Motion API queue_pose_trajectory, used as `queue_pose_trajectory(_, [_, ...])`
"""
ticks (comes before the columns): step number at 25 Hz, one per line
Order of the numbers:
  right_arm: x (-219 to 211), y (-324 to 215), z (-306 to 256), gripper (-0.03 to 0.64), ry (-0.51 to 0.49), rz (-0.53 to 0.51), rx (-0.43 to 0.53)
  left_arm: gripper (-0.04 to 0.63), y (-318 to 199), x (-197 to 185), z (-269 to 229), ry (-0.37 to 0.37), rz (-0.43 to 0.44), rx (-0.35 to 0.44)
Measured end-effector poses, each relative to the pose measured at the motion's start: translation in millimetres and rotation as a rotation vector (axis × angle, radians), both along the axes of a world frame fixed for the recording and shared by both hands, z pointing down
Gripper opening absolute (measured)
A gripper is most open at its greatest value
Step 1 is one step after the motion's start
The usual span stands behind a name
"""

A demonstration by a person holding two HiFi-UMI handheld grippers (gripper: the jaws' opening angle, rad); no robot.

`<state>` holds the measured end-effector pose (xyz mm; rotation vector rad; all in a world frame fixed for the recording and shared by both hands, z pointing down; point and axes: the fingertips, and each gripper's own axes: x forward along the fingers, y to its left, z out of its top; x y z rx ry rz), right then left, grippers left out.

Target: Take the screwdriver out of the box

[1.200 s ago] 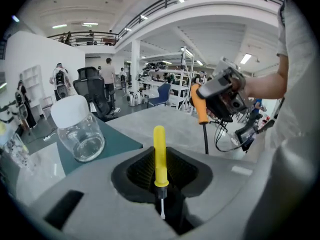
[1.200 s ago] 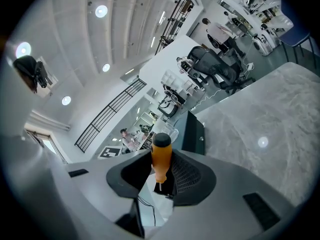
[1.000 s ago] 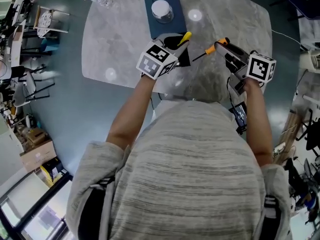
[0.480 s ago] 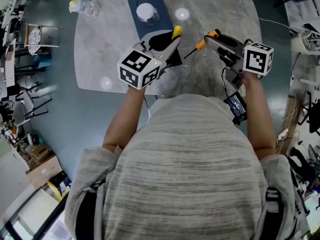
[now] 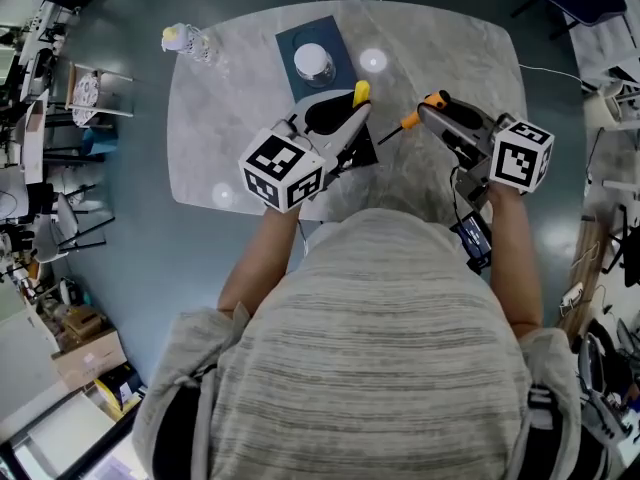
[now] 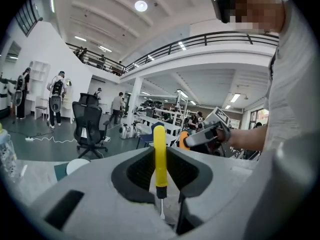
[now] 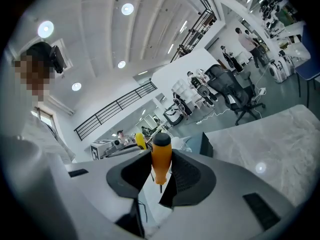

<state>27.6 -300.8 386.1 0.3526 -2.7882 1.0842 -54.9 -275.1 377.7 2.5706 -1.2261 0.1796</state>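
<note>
A big grey stone-look table (image 5: 230,138) with round corners fills the head view, and a person in a grey striped top (image 5: 390,348) stands at its near edge. The left gripper (image 5: 348,118) is up in the air over the middle of the near edge. Its two jaws squeeze the thin yellow-handled screwdriver (image 6: 160,154) from both sides. In the left gripper view the yellow handle stands straight up between the dark pads and the thin metal tip points down. The right gripper (image 5: 438,113) is just beside it, also up over the near edge, a bit more to the right. Its jaws squeeze the fat orange-handled screwdriver (image 7: 161,159), with the handle up and the dark shaft down. In the head view that dark shaft points toward the left gripper. Both tools are out of the flat dark blue box (image 5: 290,43), which sits at the far edge of the table, near the middle. A round white-topped jar (image 5: 314,63) sits on the box. A clear plastic bottle with a yellow cap (image 5: 190,43) lies at the far left corner.
</note>
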Motion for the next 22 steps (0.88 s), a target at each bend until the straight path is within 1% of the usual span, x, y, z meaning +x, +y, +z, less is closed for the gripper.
queue_pose_trajectory(2, [-4,-9,-13,0.124,0.013,0.003,0.040,0.079,-9,-3,-15,0.005,0.004,0.024])
queue_pose_trajectory(5, [-5,-13,-16,0.124,0.033,0.005,0.083,0.080,-13,-2,-21,0.007,0.010,0.048])
queue_pose_trajectory(14, [-2,-8,-29,0.124,-0.020,0.038,0.113,0.080,-7,-3,-35,0.026,0.009,0.089])
queue_pose_trajectory(18, [-4,-5,-36,0.124,-0.025,0.051,0.143,0.079,-5,-5,-40,0.010,0.026,0.106])
queue_pose_trajectory(22, [-6,0,-44,0.124,-0.046,0.066,0.158,0.080,-4,-6,-51,0.019,0.028,0.123])
